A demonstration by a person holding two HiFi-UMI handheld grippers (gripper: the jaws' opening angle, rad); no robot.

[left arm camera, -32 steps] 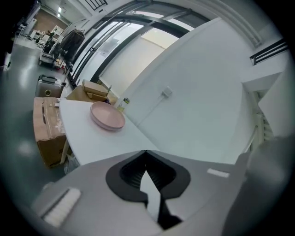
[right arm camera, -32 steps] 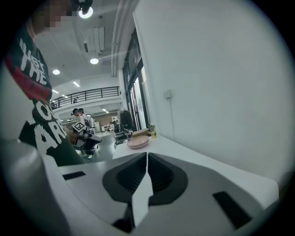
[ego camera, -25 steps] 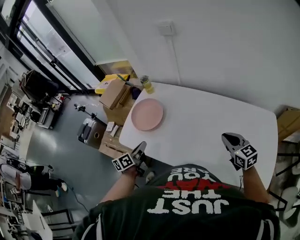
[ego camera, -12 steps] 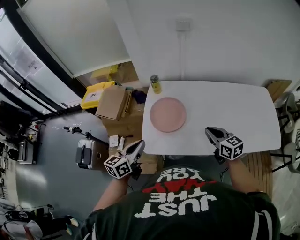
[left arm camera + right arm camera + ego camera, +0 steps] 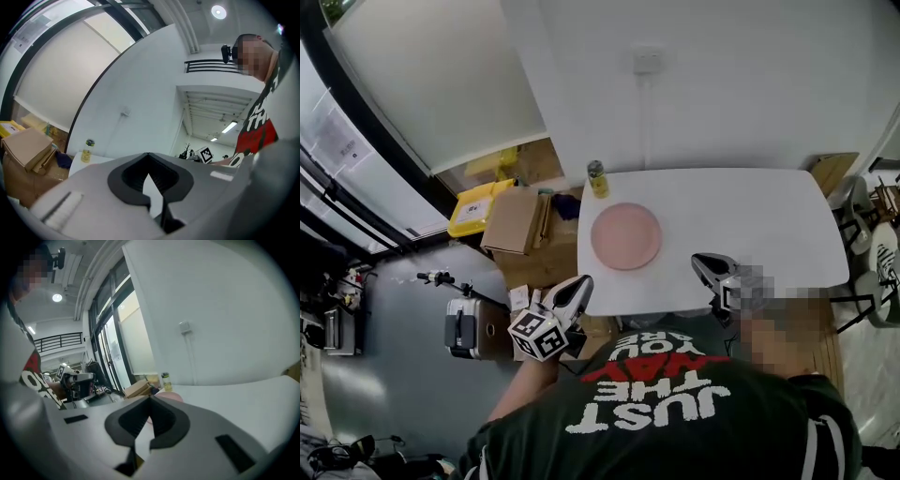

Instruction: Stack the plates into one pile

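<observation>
A pink plate [image 5: 625, 235] lies on the left half of the white table [image 5: 750, 216]; I cannot tell whether more plates lie under it. My left gripper [image 5: 580, 284] hangs off the table's near left corner, shut and empty, short of the plate. My right gripper [image 5: 701, 263] hovers over the near edge, right of the plate, its jaws closing the last bit with nothing between them. The right gripper view shows the plate [image 5: 171, 397] just past its own tips [image 5: 151, 401]. In the left gripper view the jaws [image 5: 150, 161] meet, with nothing held.
A small yellow bottle [image 5: 597, 178] stands at the table's far left corner, behind the plate. Cardboard boxes [image 5: 517, 222] and a yellow bin [image 5: 472, 210] sit on the floor left of the table. A white wall [image 5: 703, 84] runs behind it.
The head view has swung round, so the table now sits squarer in the frame. Both grippers stay by the near edge. The plate has not moved on the table.
</observation>
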